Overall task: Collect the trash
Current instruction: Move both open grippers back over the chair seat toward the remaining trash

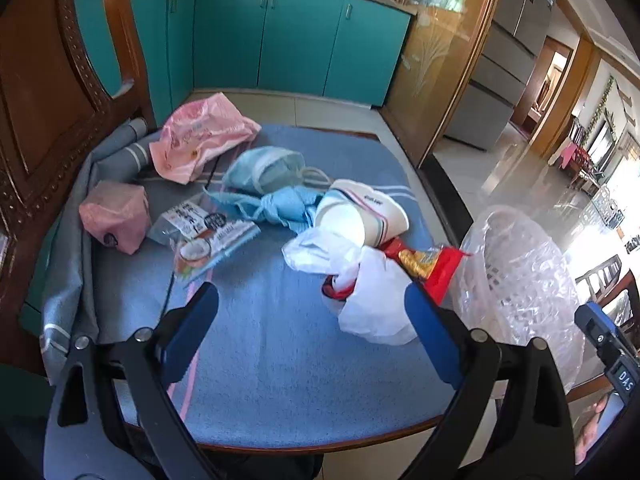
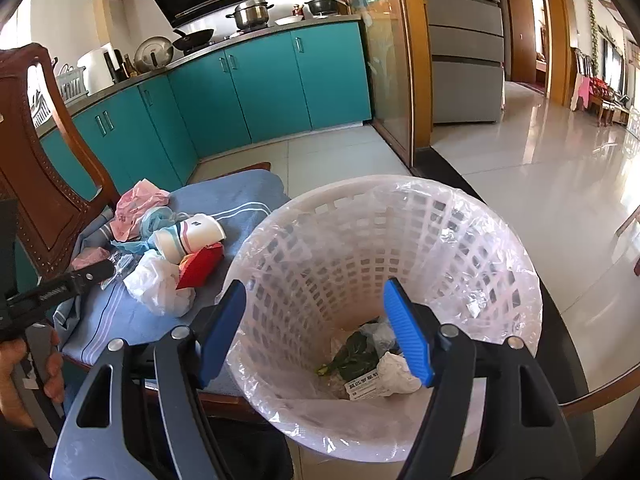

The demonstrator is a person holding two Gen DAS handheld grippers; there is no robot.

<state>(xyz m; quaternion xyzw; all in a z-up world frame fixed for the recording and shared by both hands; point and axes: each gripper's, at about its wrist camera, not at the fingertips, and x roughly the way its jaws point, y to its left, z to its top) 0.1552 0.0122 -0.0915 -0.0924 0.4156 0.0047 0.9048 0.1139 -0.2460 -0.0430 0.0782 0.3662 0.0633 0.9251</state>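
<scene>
Trash lies on a blue cloth (image 1: 280, 352) over a chair seat: a white plastic bag (image 1: 372, 300), a red snack wrapper (image 1: 428, 266), a paper cup (image 1: 360, 216) on its side, a blue face mask (image 1: 264, 168), a pink bag (image 1: 200, 140), a pink packet (image 1: 116, 216) and a printed wrapper (image 1: 204, 236). My left gripper (image 1: 312, 304) is open and empty above the cloth, its right finger beside the white bag. My right gripper (image 2: 314, 300) is open and empty over the white lined basket (image 2: 460, 216), which holds some trash (image 2: 372, 368).
The wooden chair back (image 1: 44, 120) rises at the left. Teal kitchen cabinets (image 1: 296, 36) stand behind, with a glass door (image 1: 440, 52) and tiled floor (image 2: 540, 184) to the right. The basket stands right of the seat (image 1: 516, 264). The left gripper's body shows in the right view (image 2: 52, 288).
</scene>
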